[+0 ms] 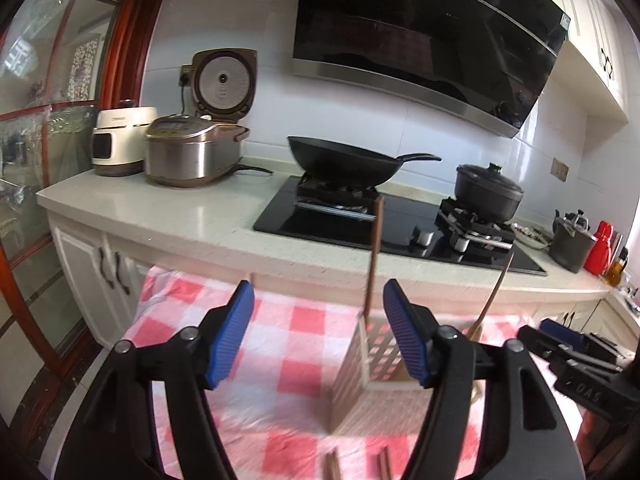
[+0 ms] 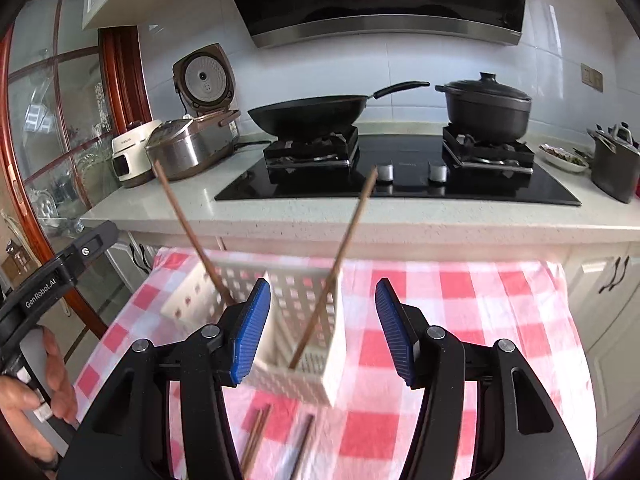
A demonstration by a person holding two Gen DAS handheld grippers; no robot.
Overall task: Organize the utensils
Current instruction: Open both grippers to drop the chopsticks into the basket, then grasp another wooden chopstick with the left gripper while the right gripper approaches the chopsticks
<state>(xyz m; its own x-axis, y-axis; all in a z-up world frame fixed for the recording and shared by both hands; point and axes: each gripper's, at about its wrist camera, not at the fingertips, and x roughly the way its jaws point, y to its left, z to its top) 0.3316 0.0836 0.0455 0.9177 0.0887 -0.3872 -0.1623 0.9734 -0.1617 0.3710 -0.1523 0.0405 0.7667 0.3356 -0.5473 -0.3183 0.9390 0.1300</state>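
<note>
**Mei:** Kitchen first: what surrounds the work?

**Tao:** White counter point(image 2: 304, 216) across the back with a black glass hob point(image 2: 400, 184). On it a black wok point(image 2: 308, 114) sits on one burner and a lidded black pot point(image 2: 486, 110) on the other. At ten o'clock in the right wrist view stands a steel rice cooker point(image 2: 192, 148) with its lid up, and a white appliance point(image 2: 130, 156) just beside it.

**Mei:** And the work surface?

**Tao:** A red-and-white checked cloth point(image 2: 460, 320) covers a table in front of the counter.

**Mei:** Where are the utensils?

**Tao:** A white lattice holder point(image 2: 304, 332) stands on the cloth, near the centre of the right wrist view. Two brown chopsticks lean out of it, one point(image 2: 188, 232) toward eleven o'clock, the other point(image 2: 340, 264) toward one o'clock. More chopsticks point(image 2: 256, 440) lie flat on the cloth at six o'clock, blurred.

**Mei:** The right gripper?

**Tao:** Right gripper point(image 2: 324, 332) has its blue pads spread apart, nothing clamped. The holder sits behind its left pad and partly in the gap, but I see no squeeze on it.

**Mei:** The left one?

**Tao:** Left gripper point(image 1: 318, 334) is likewise spread wide and empty. From its camera the holder point(image 1: 360, 380) stands at five o'clock, partly behind the right-hand pad, with one chopstick point(image 1: 374, 256) upright and another point(image 1: 494, 300) tilted toward one o'clock.

**Mei:** Any hand visible?

**Tao:** A person's hand point(image 2: 44, 392) at eight o'clock in the right wrist view, wrapped round the left gripper's handle.
</note>
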